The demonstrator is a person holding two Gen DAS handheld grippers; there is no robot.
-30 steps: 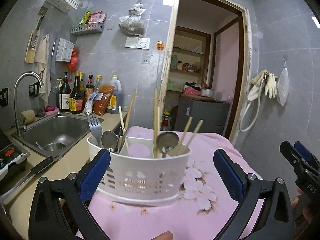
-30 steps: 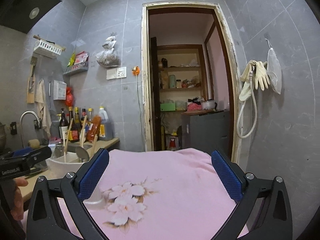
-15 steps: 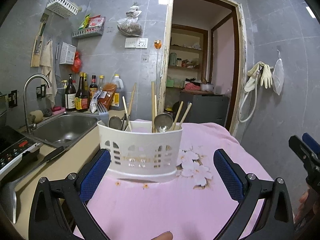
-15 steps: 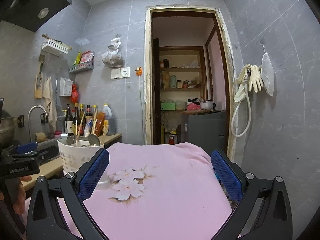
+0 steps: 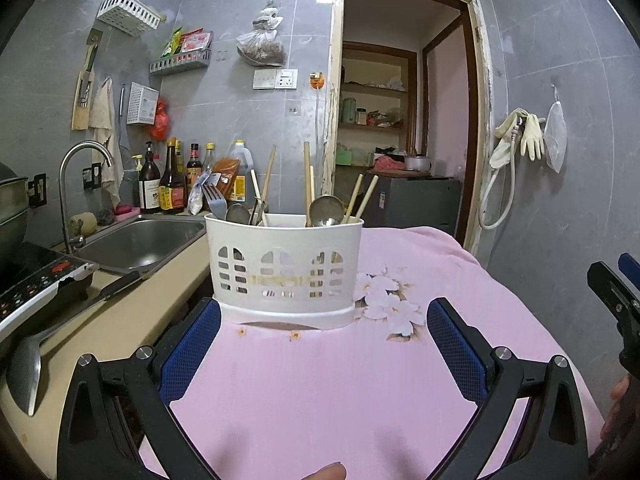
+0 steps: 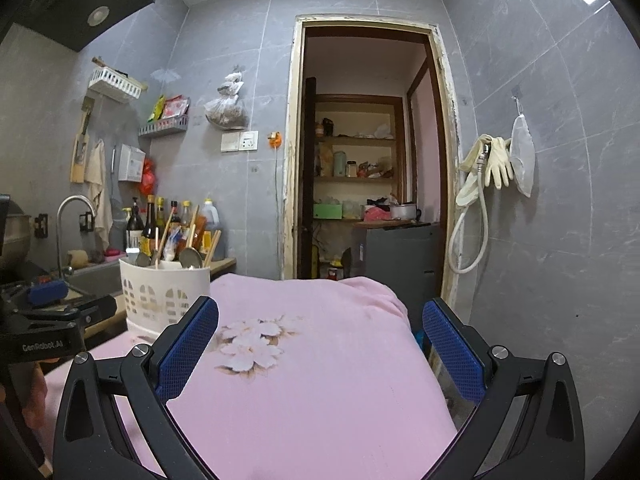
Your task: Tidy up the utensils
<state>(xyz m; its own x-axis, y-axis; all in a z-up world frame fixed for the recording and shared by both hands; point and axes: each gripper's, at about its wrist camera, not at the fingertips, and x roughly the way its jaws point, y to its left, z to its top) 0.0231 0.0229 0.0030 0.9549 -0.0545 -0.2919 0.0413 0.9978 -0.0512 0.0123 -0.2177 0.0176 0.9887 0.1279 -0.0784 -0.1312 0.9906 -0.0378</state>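
Observation:
A white plastic utensil holder (image 5: pixel 283 272) stands on the pink cloth (image 5: pixel 320 380). It holds a fork (image 5: pixel 214 200), two metal spoons (image 5: pixel 326 210) and several wooden chopsticks (image 5: pixel 307 182). My left gripper (image 5: pixel 323 344) is open and empty, just in front of the holder. The holder also shows at the left in the right wrist view (image 6: pixel 164 292). My right gripper (image 6: pixel 320 344) is open and empty over the cloth, to the right of the holder.
A steel sink (image 5: pixel 140 240) with a tap and sauce bottles (image 5: pixel 172 184) lies to the left. A knife (image 5: pixel 96 296) and a ladle (image 5: pixel 24 368) lie on the beige counter. An induction hob (image 5: pixel 32 284) sits at far left. A doorway (image 6: pixel 368 184) is behind.
Both grippers have drawn back and lowered. The holder now looks farther from the left gripper and is seen more from the side. It shows more fully in the right wrist view.

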